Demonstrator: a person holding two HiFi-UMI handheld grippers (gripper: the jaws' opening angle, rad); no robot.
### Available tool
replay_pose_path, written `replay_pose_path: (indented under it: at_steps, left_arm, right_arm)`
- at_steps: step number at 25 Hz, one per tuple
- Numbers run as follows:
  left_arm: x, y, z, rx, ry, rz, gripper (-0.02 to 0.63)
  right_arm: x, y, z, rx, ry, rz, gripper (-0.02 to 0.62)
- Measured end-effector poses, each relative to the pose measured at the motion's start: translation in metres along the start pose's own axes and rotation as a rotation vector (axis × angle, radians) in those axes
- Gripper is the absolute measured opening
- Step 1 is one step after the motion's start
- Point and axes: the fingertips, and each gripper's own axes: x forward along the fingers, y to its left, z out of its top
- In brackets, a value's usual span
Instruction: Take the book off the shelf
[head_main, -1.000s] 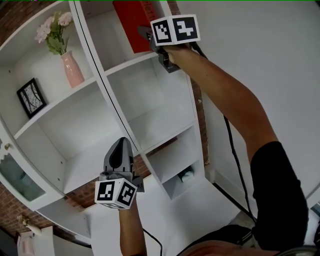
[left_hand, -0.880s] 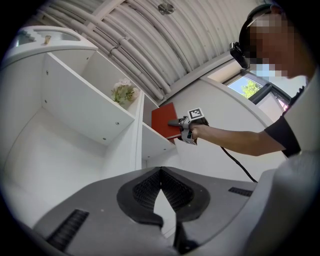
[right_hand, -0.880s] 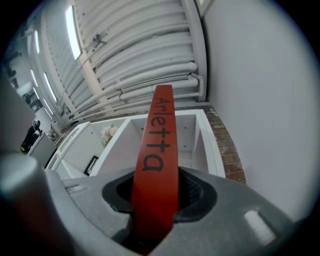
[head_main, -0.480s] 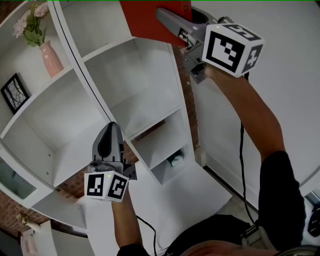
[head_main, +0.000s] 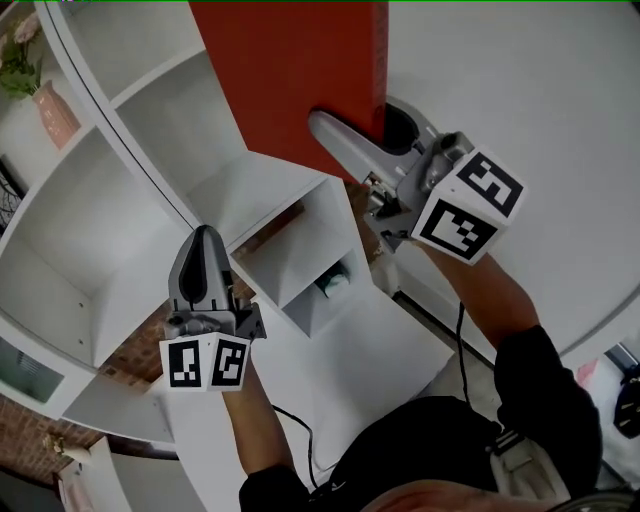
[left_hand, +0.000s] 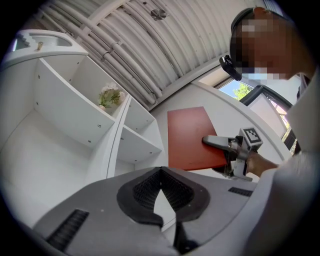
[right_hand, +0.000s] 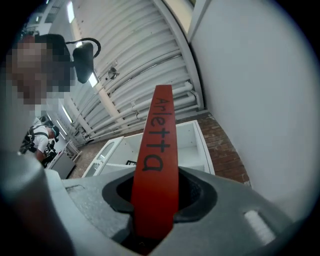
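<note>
Red book (head_main: 290, 90) now off shelf (head_main: 70, 230), top cropped, in right gripper (head_main: 358, 125) fingers; left gripper (head_main: 205, 240) fingers seemingly together.

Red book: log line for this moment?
right gripper: shut on thin red book | book: clear of white shelf | left gripper: shut, empty

Thin red book (head_main: 290, 80), "Arletta" on its spine, clamped in the right hand-held gripper (head_main: 352, 128), off the shelf (head_main: 100, 230)

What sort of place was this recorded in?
Probably a home-style set built inside an industrial hall: a white shelf with a vase, backed by a brick wall, yet a corrugated roof with pipes overhead.
</note>
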Motion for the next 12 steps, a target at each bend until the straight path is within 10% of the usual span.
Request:
replay_pose_path:
  at_steps: [12]
  left_arm:
    - [-0.018,-0.010,-0.014,-0.004,0.020,0.013,-0.002]
  right_arm:
    - [-0.050,0.011,-0.073,0.109,0.102,-0.038,0.155]
